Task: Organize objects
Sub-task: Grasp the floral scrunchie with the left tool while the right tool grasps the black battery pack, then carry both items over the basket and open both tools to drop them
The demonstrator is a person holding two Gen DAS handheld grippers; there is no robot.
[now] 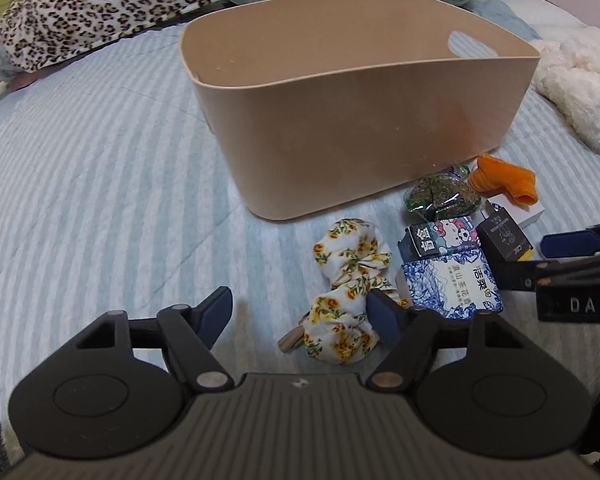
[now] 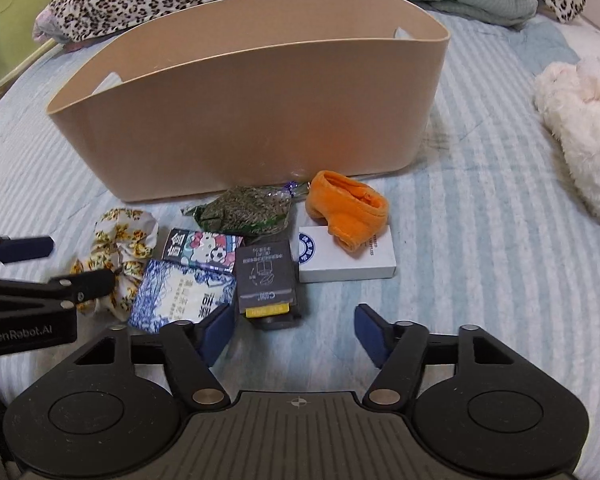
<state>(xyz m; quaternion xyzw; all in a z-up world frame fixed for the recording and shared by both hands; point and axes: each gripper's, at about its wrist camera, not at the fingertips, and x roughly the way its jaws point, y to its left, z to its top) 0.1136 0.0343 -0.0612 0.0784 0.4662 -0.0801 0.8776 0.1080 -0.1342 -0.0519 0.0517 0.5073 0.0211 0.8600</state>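
In the left wrist view, a beige bin is seen standing on the striped bed, and its visible interior appears empty. A cluster of small things lies just before it: a floral scrunchie, a blue-patterned box, a cartoon box, a green packet and an orange cloth. The left gripper is held with its jaws apart, the right fingertip lying over the scrunchie's edge. The scrunchie is judged soft and light; it could be pinched anywhere along its gathered ring. In the right wrist view, the right gripper is likewise spread wide and empty, hovering near a black box, beside which a white box lies under the orange cloth. The boxes are judged stiff and light, best taken across their narrow sides; the packet's film could prove slippery.
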